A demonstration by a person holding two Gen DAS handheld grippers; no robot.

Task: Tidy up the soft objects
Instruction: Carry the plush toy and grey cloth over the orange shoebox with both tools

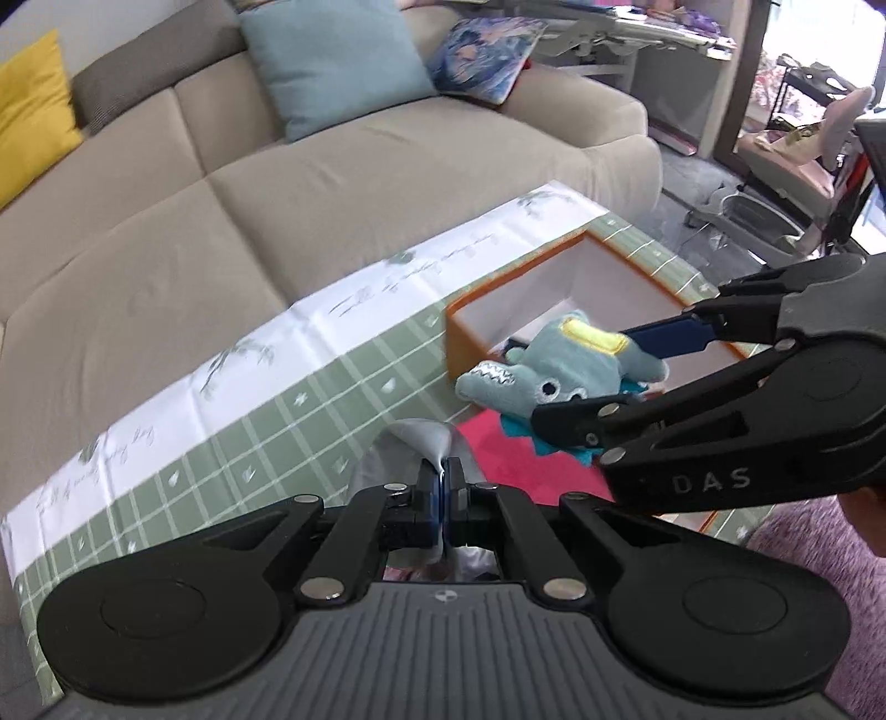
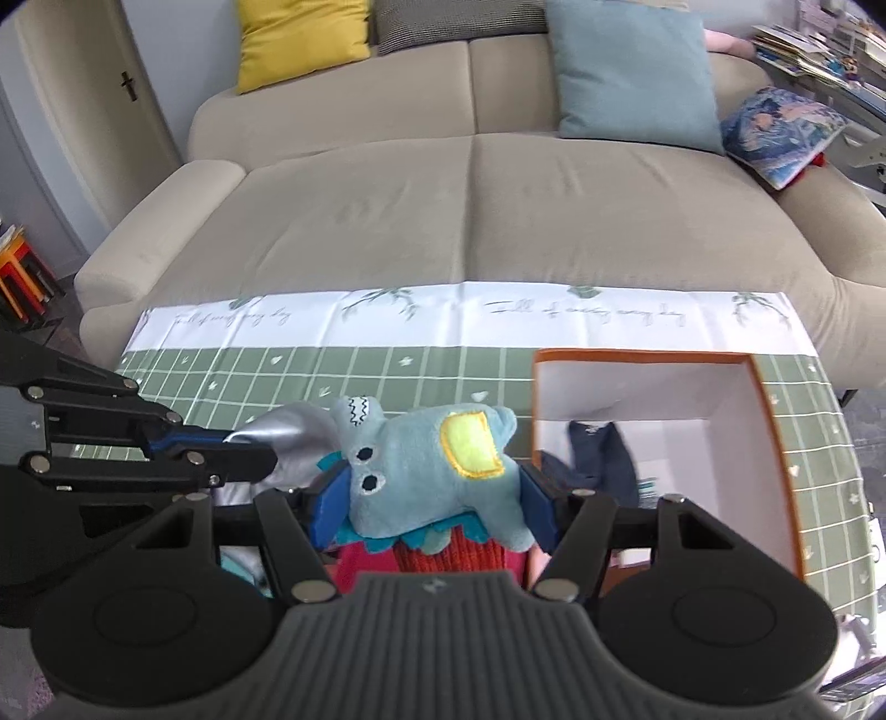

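A living room with a beige fabric sofa (image 2: 443,210) behind a low bench covered by a green-checked, white-bordered cloth (image 2: 332,371). Nearest, the right gripper (image 2: 434,498) has its jaws clenched on a pale blue plush toy with a yellow patch and zigzag teeth (image 2: 432,465), lifted just above a pile of red and pink soft things (image 2: 443,559) and beside the orange-rimmed open white box (image 2: 775,443). Left of the toy, the left gripper (image 1: 442,479) has its jaws clamped tight on a pinch of silvery grey soft fabric (image 2: 299,437). Inside the box lies a dark navy garment (image 2: 603,454). Farther back, yellow (image 2: 302,39), light blue (image 2: 631,72) and patterned blue (image 2: 781,133) cushions rest on the sofa.
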